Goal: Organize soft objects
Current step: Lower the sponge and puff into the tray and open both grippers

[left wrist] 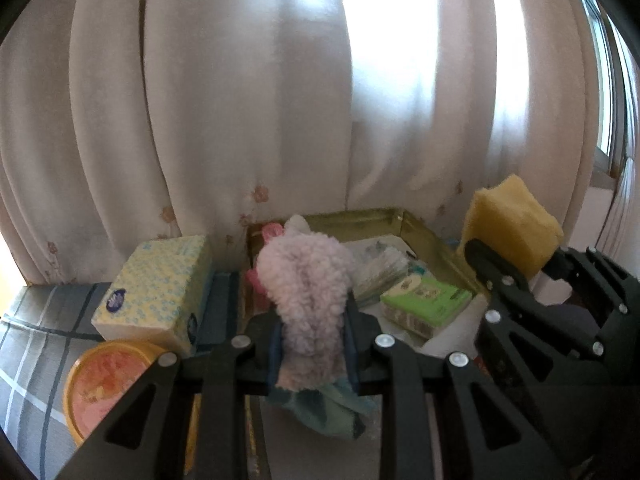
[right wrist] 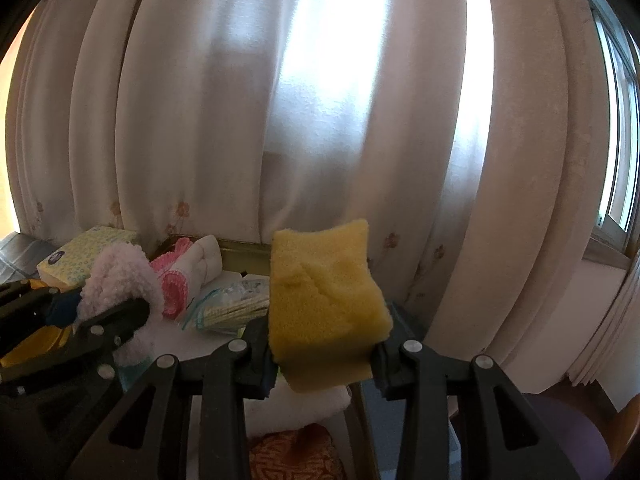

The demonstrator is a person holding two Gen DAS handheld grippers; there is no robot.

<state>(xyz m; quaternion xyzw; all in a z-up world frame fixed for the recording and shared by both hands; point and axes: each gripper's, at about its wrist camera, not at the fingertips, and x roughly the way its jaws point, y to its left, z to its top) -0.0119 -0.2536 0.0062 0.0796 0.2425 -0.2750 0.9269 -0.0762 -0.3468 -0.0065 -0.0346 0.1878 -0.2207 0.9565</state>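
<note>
My left gripper (left wrist: 310, 344) is shut on a fluffy pale pink plush (left wrist: 306, 296) with a teal cloth part hanging below it; it is held above the front of a gold tin tray (left wrist: 424, 236). The plush also shows in the right wrist view (right wrist: 120, 280), as does the left gripper (right wrist: 102, 314). My right gripper (right wrist: 322, 354) is shut on a yellow sponge (right wrist: 324, 296), held up in the air to the right of the tray. In the left wrist view the sponge (left wrist: 512, 224) sits in the right gripper (left wrist: 516, 270).
A yellow tissue box (left wrist: 156, 288) stands left of the tray, and a round yellow-rimmed lid (left wrist: 106, 384) lies in front of it. In the tray lie a green tissue pack (left wrist: 426, 304), plastic packets (right wrist: 232, 304) and pink-and-white knitted pieces (right wrist: 188, 272). A white curtain (left wrist: 280, 100) hangs behind.
</note>
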